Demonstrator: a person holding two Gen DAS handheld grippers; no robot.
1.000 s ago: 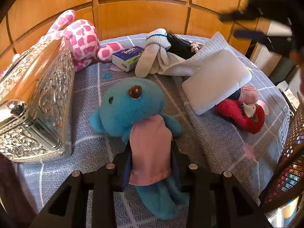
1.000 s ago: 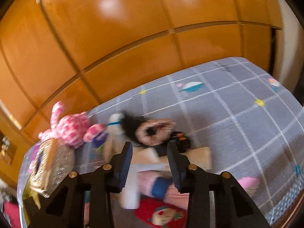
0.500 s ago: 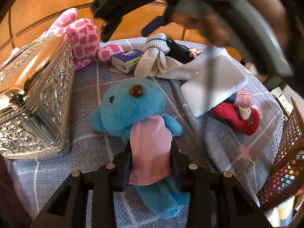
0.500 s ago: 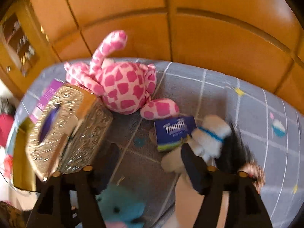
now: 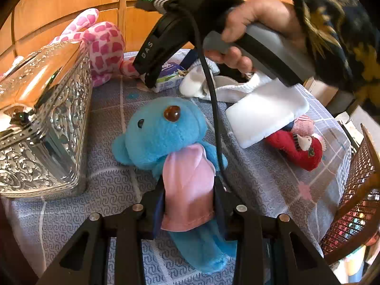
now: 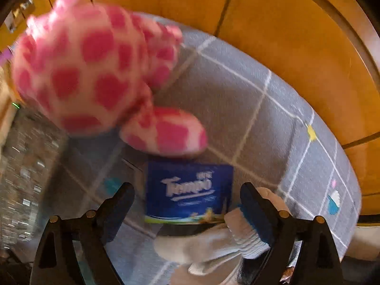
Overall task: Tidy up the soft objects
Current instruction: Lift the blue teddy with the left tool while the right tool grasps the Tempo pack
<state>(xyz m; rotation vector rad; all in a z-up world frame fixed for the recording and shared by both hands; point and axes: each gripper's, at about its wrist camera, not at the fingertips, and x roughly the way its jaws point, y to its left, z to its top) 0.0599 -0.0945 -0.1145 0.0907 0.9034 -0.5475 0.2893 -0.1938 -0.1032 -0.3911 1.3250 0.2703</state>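
Observation:
My left gripper point(image 5: 188, 190) is shut on the blue teddy bear point(image 5: 163, 128), its jaws pinching the bear's pink bib point(image 5: 187, 185) and body on the grey cloth. My right gripper point(image 6: 187, 197) is open, its fingers on either side of a blue Tempo tissue pack point(image 6: 188, 190), not touching it. The right gripper also shows in the left wrist view point(image 5: 152, 80), held in a hand over that pack point(image 5: 168, 76). A pink spotted plush point(image 6: 90, 71) lies just beyond the pack. A white sock point(image 6: 213, 244) lies under my right finger.
An ornate silver box point(image 5: 40, 128) stands at the left. A white folded towel point(image 5: 266, 111) and a red plush point(image 5: 299, 147) lie at the right. A wicker chair point(image 5: 361, 194) stands off the table's right edge. Wooden panels point(image 6: 285, 35) back the table.
My right gripper has swung left and down over the tissue pack and opened wider. My left gripper has stayed shut on the blue teddy bear.

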